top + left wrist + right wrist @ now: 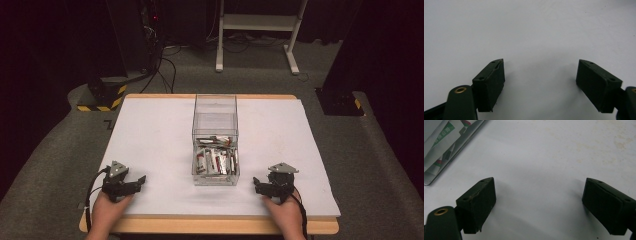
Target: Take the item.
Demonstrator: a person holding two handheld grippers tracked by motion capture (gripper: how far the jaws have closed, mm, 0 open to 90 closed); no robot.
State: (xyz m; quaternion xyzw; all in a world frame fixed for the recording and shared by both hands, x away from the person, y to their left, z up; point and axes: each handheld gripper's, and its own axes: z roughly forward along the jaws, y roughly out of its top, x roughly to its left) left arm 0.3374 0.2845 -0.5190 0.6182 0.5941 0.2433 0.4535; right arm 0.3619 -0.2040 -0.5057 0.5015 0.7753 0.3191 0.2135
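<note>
Your left claw (141,179) rests on the near left of the bench with its jaws spread wide and nothing between them; the left gripper view shows bare white sheet in the gap. Your right claw (256,181) sits on the near right, jaws just as wide and just as empty, and its own view catches the corner of the clear plastic open-topped box (431,181) off to one side. Both claws point inward toward that box (215,179), which stands in the middle of the bench between them, apart from each. Inside it lies a loose pile of small white sachets with red and green print (216,160), heaped mostly toward the near end. By the look of it you are at the very start of the job: nothing gripped, both hands parked. The next move likely calls for lifting one claw over the box's near wall and coming down from above, since the sides are tall and the sachets lie flat and overlapping; narrow the jaws enough to pinch one edge rather than several. The bench is a wooden top (210,226) covered by a white sheet (150,130), faintly stained in places. Around it lies grey carpet (50,165), with a white metal frame (260,22), black cables (165,65) and a yellow-and-black striped base (102,97) in the dark far room.
</note>
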